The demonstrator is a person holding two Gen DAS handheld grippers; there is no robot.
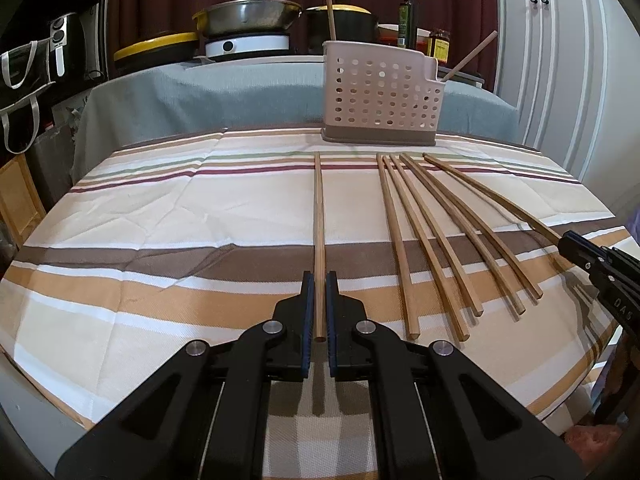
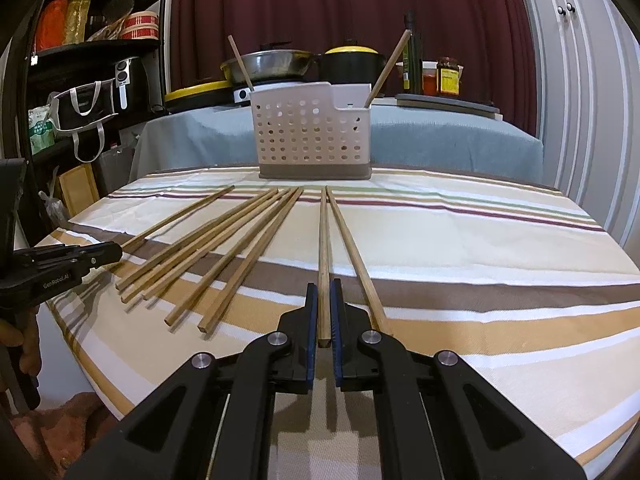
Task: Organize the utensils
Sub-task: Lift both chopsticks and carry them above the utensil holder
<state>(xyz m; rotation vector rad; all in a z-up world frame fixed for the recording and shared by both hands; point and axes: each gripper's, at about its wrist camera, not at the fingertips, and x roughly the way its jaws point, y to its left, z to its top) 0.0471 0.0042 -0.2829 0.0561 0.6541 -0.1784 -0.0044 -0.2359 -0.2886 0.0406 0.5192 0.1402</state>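
Striped cloth covers your worktop; at its far edge stands the perforated holder, two chopsticks already inside. Loose chopsticks lie fanned between your hands, long axes toward the holder. Your left gripper has its jaws closed on one chopstick at the near end; your right gripper likewise pinches another chopstick. Both point straight ahead.

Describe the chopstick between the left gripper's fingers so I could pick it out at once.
Start at the perforated utensil holder at the far edge of the striped tablecloth. The chopstick runs from in front of it straight back into the left gripper. It lies alone, well left of the fanned group.
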